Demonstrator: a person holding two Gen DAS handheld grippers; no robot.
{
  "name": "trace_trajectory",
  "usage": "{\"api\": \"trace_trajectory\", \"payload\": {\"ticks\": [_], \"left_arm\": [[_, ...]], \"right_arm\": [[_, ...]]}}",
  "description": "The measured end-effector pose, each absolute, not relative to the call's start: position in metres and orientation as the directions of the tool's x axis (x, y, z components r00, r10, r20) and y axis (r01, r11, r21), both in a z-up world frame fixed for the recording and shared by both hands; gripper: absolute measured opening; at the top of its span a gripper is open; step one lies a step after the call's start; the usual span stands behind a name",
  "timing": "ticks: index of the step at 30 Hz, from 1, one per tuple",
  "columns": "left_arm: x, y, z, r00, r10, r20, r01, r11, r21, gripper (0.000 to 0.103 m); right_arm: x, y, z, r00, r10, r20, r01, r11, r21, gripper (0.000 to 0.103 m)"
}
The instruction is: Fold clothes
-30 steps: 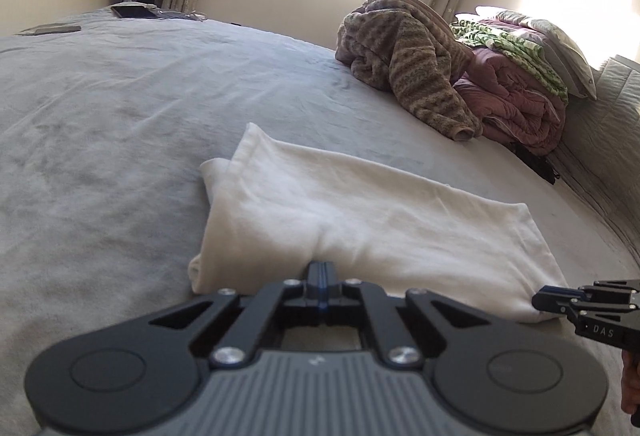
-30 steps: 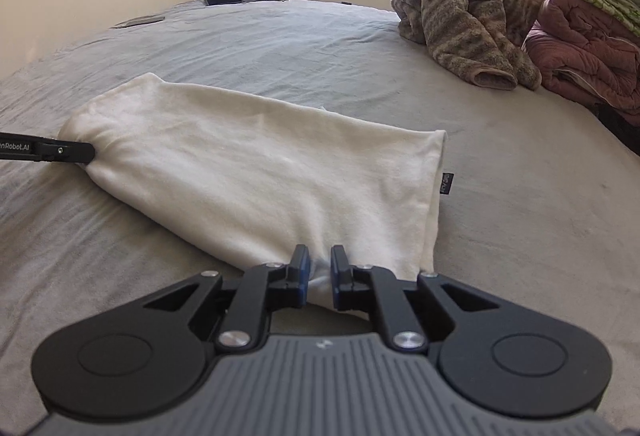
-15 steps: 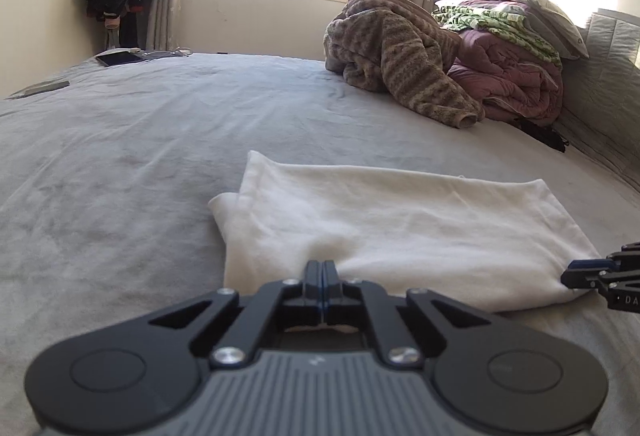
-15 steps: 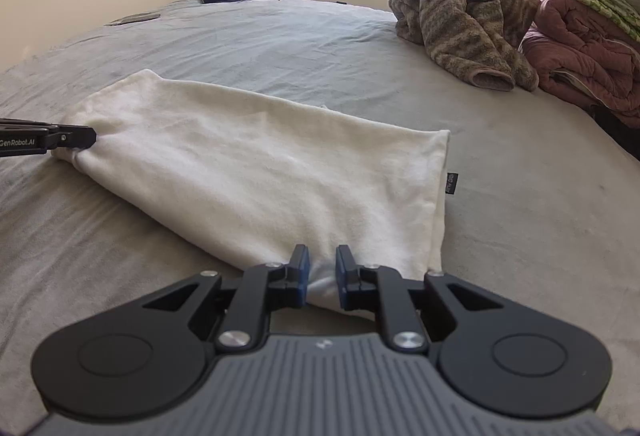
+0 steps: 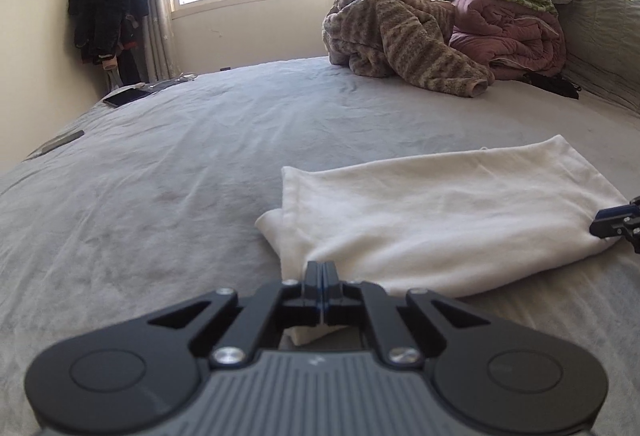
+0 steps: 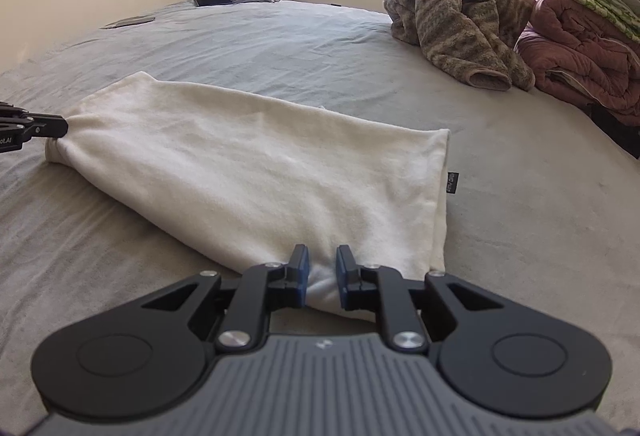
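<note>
A cream-white folded garment [image 6: 256, 172] lies lengthwise on the grey bed [image 6: 540, 216]; it also shows in the left wrist view [image 5: 440, 220]. My left gripper [image 5: 322, 268] is shut, pinching the garment's near corner. From the right wrist view, its tip [image 6: 60, 126] holds the bunched far-left end. My right gripper [image 6: 322, 256] stands at the other end. Its jaws are slightly apart, and the garment's edge bulges loosely between the blue pads [image 6: 303, 276]. The right gripper's tip [image 5: 608, 224] shows at the right edge of the left wrist view.
A brown striped fleece [image 5: 404, 40] and stacked quilts and pillows [image 5: 508, 20] lie at the head of the bed. A tablet [image 5: 124, 96] and a flat dark object [image 5: 60, 144] rest near the far left edge. Dark clothes [image 5: 104, 16] hang in the corner.
My right gripper's jaws have parted wider around the garment's edge. The left wrist view has rolled level, with the left gripper still shut on its corner. The garment stays in place.
</note>
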State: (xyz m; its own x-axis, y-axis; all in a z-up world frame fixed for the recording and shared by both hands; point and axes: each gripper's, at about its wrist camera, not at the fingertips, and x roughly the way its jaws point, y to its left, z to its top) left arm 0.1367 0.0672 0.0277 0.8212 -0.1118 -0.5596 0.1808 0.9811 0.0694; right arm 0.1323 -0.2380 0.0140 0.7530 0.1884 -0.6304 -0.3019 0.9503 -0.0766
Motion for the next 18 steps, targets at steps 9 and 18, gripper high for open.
{"api": "trace_trajectory", "payload": {"ticks": [9,18], "left_arm": [[0.139,0.074,0.024,0.807,-0.126,-0.577,0.183,0.982,0.041,0.004],[0.133,0.062,0.038,0.832,-0.104,-0.545,0.161,0.985,0.058,0.006]], "right_arm": [[0.134,-0.249,0.020,0.733,0.230,-0.640,-0.359,0.930,-0.077,0.015],[0.130,-0.254,0.031,0.741,0.172,-0.649,-0.329,0.935,-0.128,0.016]]}}
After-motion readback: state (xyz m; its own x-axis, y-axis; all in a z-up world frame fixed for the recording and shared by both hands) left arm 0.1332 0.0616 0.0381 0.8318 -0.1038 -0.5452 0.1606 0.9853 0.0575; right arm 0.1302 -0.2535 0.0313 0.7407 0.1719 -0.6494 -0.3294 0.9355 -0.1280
